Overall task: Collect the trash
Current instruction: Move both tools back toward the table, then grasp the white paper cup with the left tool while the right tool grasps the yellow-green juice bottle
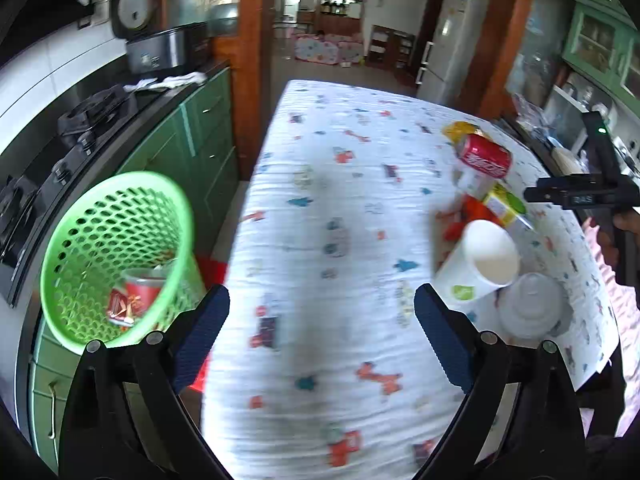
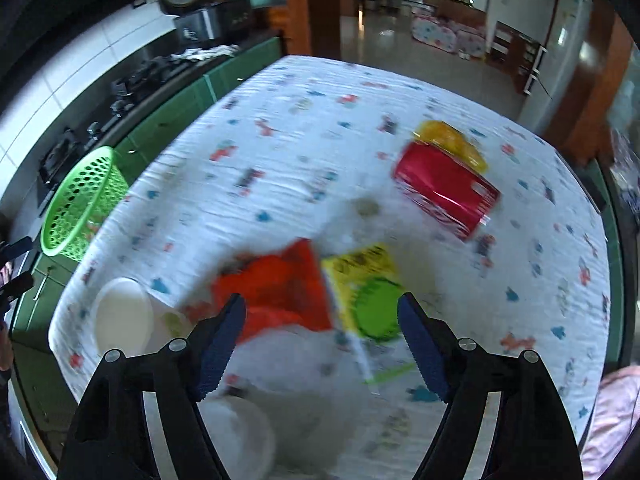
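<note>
A green perforated basket [image 1: 116, 256] stands left of the table and holds a red cup and a red wrapper [image 1: 120, 306]. It also shows in the right wrist view [image 2: 82, 204]. My left gripper [image 1: 322, 330] is open and empty above the patterned tablecloth. My right gripper [image 2: 322, 338] is open and empty above an orange wrapper [image 2: 280, 288] and a yellow-green juice carton [image 2: 368, 288]. A red soda can [image 2: 446, 190] lies beyond, by a yellow packet [image 2: 452, 142]. A white paper cup [image 1: 480, 264] lies on its side next to a clear plastic lid [image 1: 532, 310].
The table [image 1: 320, 200] wears a white cloth with small coloured prints. A green counter with a black stove [image 1: 80, 128] and a rice cooker [image 1: 156, 44] runs along the left. A fridge [image 1: 452, 44] stands at the back right. The right gripper's body [image 1: 580, 198] hangs over the table's right edge.
</note>
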Action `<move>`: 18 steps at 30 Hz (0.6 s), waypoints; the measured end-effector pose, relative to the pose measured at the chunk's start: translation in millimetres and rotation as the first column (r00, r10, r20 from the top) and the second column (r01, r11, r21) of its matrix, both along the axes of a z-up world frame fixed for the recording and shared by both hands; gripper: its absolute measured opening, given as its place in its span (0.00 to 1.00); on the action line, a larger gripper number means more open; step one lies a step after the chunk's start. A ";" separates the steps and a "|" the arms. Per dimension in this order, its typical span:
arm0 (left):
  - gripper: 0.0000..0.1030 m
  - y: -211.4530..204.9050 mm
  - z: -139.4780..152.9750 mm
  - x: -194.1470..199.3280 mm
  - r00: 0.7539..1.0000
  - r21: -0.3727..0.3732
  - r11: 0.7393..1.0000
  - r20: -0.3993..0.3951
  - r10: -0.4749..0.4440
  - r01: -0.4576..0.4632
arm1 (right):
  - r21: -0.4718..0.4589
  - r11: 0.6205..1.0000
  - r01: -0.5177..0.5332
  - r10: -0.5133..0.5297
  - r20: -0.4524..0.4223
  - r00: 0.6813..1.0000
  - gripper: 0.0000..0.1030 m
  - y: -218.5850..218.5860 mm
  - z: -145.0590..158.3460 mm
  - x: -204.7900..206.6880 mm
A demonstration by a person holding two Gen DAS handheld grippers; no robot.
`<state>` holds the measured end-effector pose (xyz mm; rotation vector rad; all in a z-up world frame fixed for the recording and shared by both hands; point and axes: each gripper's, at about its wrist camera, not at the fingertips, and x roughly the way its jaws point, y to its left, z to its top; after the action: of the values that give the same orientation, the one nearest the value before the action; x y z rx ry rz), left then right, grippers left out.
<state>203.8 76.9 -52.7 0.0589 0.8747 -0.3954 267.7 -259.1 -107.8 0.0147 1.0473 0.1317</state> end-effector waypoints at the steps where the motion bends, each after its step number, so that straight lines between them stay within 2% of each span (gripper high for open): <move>1: 0.91 -8.6 1.1 -2.8 1.000 -0.002 1.000 0.002 -0.015 0.015 | 0.000 1.000 0.006 -0.006 -0.009 1.000 0.71 -8.9 -3.6 -0.5; 9: 0.92 -73.5 4.4 -17.2 0.991 -0.004 0.991 -0.002 -0.131 0.131 | -0.020 0.999 -0.025 0.024 -0.055 0.998 0.66 -35.7 -29.1 1.8; 18: 0.94 -122.5 -11.2 -23.0 0.977 0.032 0.977 -0.042 -0.211 0.213 | -0.060 0.992 -0.111 0.106 -0.074 0.992 0.63 -25.3 -46.3 26.5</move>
<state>180.8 -45.6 -63.8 0.1797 0.9165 -0.5821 294.2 -284.4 -154.1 -0.0965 1.1225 0.1976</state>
